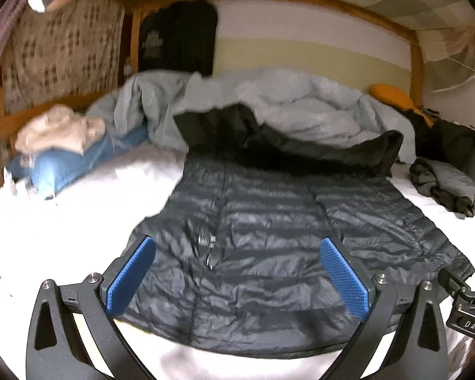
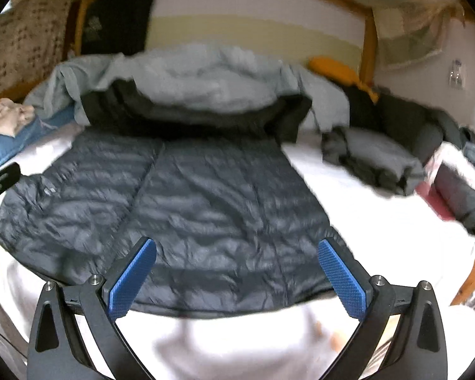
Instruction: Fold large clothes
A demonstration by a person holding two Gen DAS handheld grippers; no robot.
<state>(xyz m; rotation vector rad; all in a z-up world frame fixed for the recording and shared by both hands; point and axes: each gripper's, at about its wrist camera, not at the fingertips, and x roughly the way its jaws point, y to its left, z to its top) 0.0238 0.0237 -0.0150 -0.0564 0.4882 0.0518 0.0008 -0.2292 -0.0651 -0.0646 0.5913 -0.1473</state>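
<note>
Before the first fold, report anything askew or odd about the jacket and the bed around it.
The dark quilted jacket lies spread flat on the white sheet, but its hood end rides up onto the bunched grey duvet. A crumpled grey garment lies beside it. No damage shows.

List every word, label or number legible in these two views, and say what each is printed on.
"DAS": on the black metal bracket of the right claw, left-wrist view.
White print on the black hanging garment: too blurred to read.
Nothing readable on the dark quilted puffer jacket.
</note>
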